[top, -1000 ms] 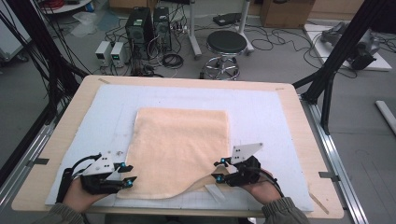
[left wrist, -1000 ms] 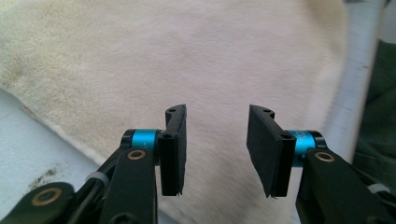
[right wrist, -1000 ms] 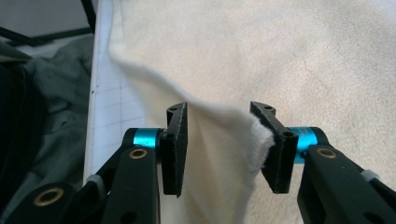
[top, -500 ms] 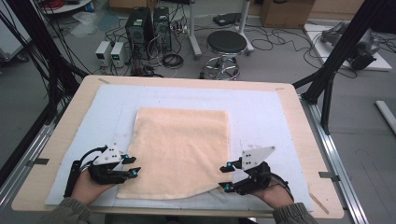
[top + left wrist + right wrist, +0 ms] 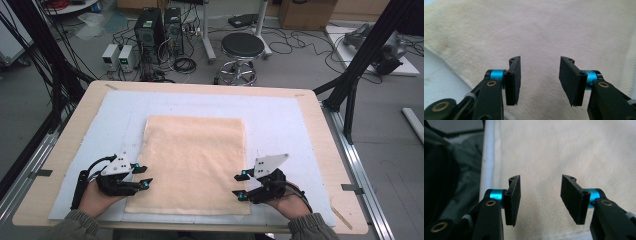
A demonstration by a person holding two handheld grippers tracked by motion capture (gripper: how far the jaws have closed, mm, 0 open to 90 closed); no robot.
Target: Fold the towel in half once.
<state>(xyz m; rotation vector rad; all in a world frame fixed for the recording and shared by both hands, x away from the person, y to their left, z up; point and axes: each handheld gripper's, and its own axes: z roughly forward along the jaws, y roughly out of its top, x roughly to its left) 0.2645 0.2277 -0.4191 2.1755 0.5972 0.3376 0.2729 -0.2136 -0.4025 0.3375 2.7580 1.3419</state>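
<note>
Now: both grippers parked at the towel's near edge, nothing gripped

Towel [image 5: 192, 162] lies flat on the white mat [image 5: 285, 125], centred on the tabletop [image 5: 65, 140], long axis running from near edge to far edge.

Left gripper [image 5: 142, 176] sits at the towel's near-left corner, jaws apart, nothing between them. Left gripper view: pads [image 5: 513, 80] hang over pile with the towel's side edge just to one side.

Right gripper [image 5: 239, 186] mirrors it at the near-right corner, jaws also apart and empty. Right gripper view puts the pads [image 5: 512, 200] above cloth, with the towel's near edge and the mat's edge just beside them.

Key relation: towel extends away from both grippers toward the far edge, each hand equally close to its own corner. My read: pinch both near corners, then carry them forward along the long axis. Risk: grabbing the mat along with the cloth.
</note>
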